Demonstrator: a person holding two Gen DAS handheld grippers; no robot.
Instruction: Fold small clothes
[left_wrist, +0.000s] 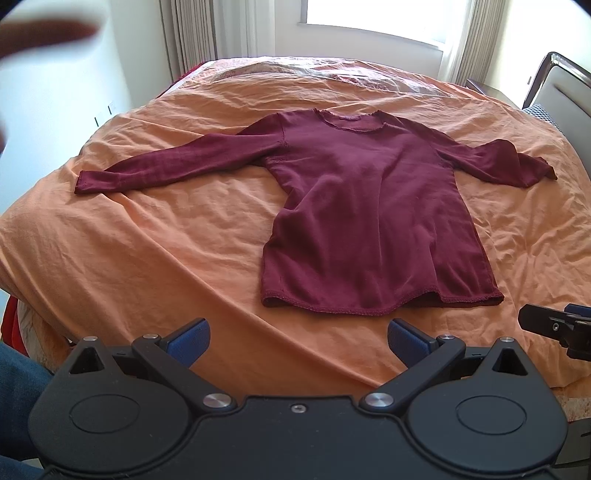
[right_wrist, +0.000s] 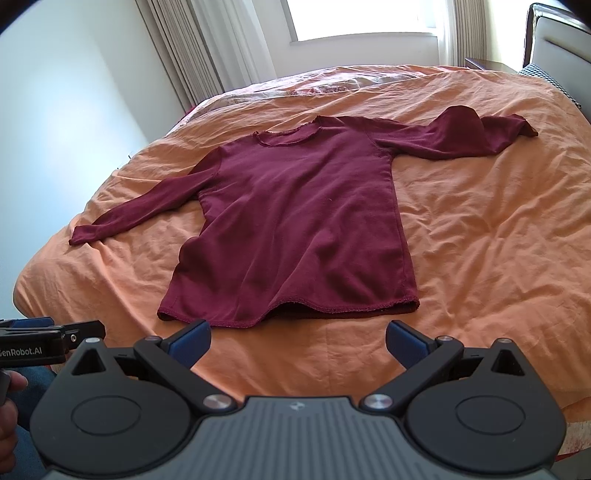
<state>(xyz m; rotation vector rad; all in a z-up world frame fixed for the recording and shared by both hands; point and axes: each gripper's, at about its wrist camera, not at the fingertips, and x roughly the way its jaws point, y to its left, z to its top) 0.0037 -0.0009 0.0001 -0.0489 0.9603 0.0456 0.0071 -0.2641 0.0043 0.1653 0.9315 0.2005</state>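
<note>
Maroon long-sleeved knit top (left_wrist: 365, 206), flat on orange bedsheet (left_wrist: 147, 258); long axis runs hem-to-collar away from left gripper (left_wrist: 298, 341) and right gripper (right_wrist: 298, 341), hem nearest the bed's near edge, both spread, empty.

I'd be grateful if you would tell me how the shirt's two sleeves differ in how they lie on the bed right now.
The left sleeve lies stretched out straight and flat, while the right sleeve is bunched, humping up off the orange bedspread. The left sleeve's cuff lies open at its far end; the right sleeve's end looks doubled back. Both are the same maroon fabric, and neither hand-held gripper touches them.
</note>
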